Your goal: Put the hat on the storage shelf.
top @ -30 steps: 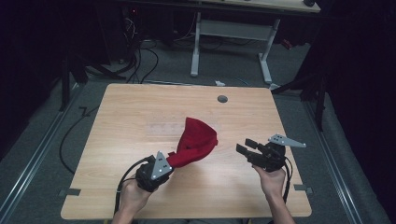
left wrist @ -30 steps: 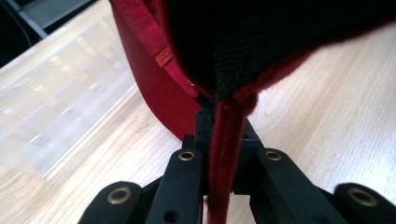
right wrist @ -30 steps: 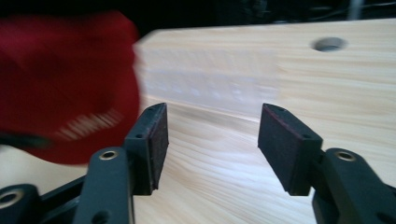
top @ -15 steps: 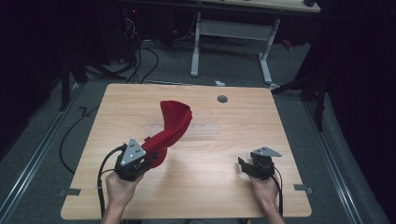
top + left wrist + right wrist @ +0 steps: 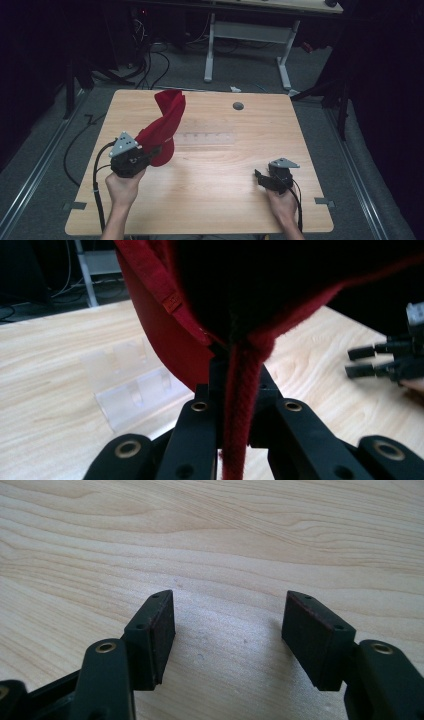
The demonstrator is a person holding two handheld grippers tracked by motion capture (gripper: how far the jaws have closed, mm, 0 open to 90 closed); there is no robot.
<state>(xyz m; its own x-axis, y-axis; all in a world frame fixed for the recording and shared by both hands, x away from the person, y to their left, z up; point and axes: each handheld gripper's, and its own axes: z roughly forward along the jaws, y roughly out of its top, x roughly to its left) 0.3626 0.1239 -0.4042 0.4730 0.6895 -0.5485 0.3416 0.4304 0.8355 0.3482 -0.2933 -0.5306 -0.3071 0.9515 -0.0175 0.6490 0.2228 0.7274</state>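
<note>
Red fleecy cloth (image 5: 165,125) pinched in left gripper (image 5: 150,152), raised toward 1 o'clock; right gripper (image 5: 258,176) wide, jaws just been opening, nothing between, low over wood-grain table (image 5: 220,200).

Deep-red, soft fabric cloth (image 5: 162,127) with a thick corded hem, held clear of the light wooden tabletop (image 5: 220,200) over its left half. The cloth rises as a twisted, elongated fold, leaning from lower left to upper right in the high view, its upper end curling open like a cup. In the left gripper view the cloth (image 5: 165,330) hangs close overhead; a small tag is stitched to its hem, and one hem edge runs down the middle.
</note>
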